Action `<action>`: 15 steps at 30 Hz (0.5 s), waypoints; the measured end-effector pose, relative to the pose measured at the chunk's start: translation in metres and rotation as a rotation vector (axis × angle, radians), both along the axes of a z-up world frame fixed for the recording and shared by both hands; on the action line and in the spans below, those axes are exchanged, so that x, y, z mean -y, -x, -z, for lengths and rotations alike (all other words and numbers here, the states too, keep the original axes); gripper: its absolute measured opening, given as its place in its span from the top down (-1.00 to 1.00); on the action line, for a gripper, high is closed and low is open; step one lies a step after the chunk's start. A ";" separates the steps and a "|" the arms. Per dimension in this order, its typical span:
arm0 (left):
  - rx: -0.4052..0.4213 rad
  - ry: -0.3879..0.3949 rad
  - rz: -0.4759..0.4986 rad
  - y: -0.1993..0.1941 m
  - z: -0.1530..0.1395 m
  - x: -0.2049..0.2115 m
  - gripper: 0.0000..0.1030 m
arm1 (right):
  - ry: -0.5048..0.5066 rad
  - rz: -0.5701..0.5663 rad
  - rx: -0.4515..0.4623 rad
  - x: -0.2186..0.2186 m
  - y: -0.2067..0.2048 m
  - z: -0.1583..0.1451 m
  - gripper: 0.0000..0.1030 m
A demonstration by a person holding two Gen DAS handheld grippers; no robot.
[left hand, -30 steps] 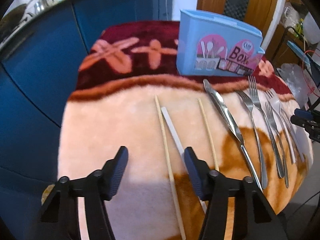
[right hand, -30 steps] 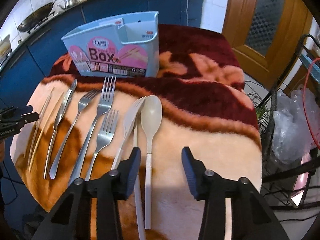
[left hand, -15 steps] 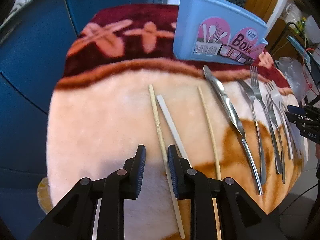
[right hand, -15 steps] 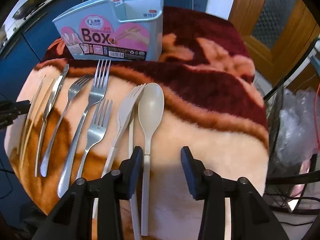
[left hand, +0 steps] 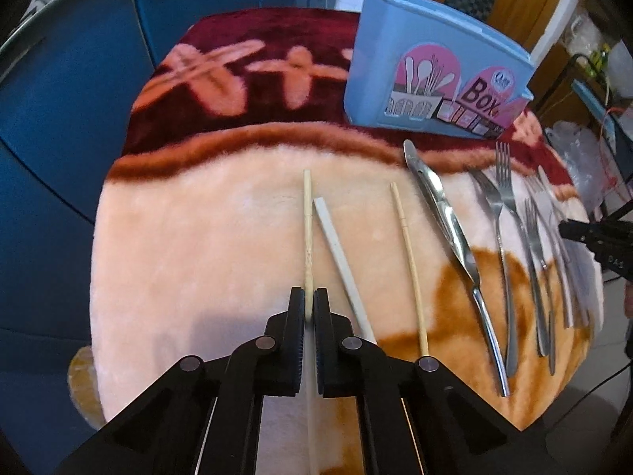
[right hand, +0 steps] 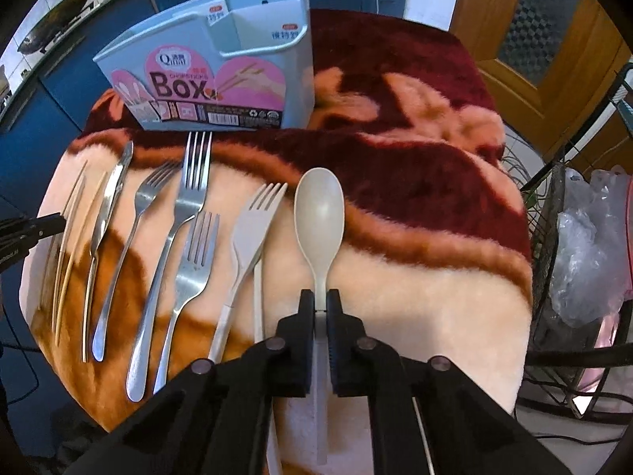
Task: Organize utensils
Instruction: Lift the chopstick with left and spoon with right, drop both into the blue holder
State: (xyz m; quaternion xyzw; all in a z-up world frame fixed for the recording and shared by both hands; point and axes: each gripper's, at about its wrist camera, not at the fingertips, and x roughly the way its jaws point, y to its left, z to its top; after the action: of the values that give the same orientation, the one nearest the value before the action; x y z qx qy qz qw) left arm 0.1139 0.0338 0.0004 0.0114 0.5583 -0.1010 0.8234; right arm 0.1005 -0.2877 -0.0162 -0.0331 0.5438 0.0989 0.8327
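Note:
On the plush blanket, my left gripper [left hand: 309, 295] is shut on the leftmost wooden chopstick [left hand: 307, 229], which lies flat and points away. Beside it lie a white chopstick [left hand: 336, 245] and a second wooden chopstick [left hand: 407, 253]. My right gripper [right hand: 321, 297] has its jaws closing, the pads pressing on the handle of the beige spoon [right hand: 319, 213], which still rests on the blanket. The blue utensil box [right hand: 205, 79] stands upright at the back, also in the left wrist view as the box [left hand: 415, 79].
A steel knife [right hand: 110, 198], three steel forks [right hand: 194, 182] and a beige plastic fork [right hand: 249, 233] lie in a row between the grippers. Blue cabinets stand to the left; a wire rack with plastic bags [right hand: 585, 261] stands right of the table edge.
Both grippers went from open to closed: the left one on the leftmost wooden chopstick, the right one on the spoon handle after shifting slightly right over it. The utensils have not moved.

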 end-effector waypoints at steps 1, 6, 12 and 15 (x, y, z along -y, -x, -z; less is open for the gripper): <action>0.013 0.010 -0.002 0.003 -0.003 -0.003 0.92 | -0.012 0.004 0.030 0.001 0.004 -0.005 0.85; 0.122 0.080 -0.016 0.019 -0.029 -0.015 0.92 | -0.054 0.012 0.172 0.001 0.025 -0.027 0.85; 0.302 0.108 -0.056 0.024 -0.066 -0.015 0.92 | -0.147 0.039 0.337 -0.003 0.036 -0.052 0.85; 0.369 0.174 -0.079 0.018 -0.080 -0.014 0.92 | -0.216 0.057 0.430 -0.005 0.034 -0.064 0.85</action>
State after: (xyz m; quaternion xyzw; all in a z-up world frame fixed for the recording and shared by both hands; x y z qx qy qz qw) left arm 0.0964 0.0480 0.0806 -0.0635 0.3870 -0.1128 0.9129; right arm 0.0661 -0.2824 0.0476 0.0511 0.3412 0.1238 0.9304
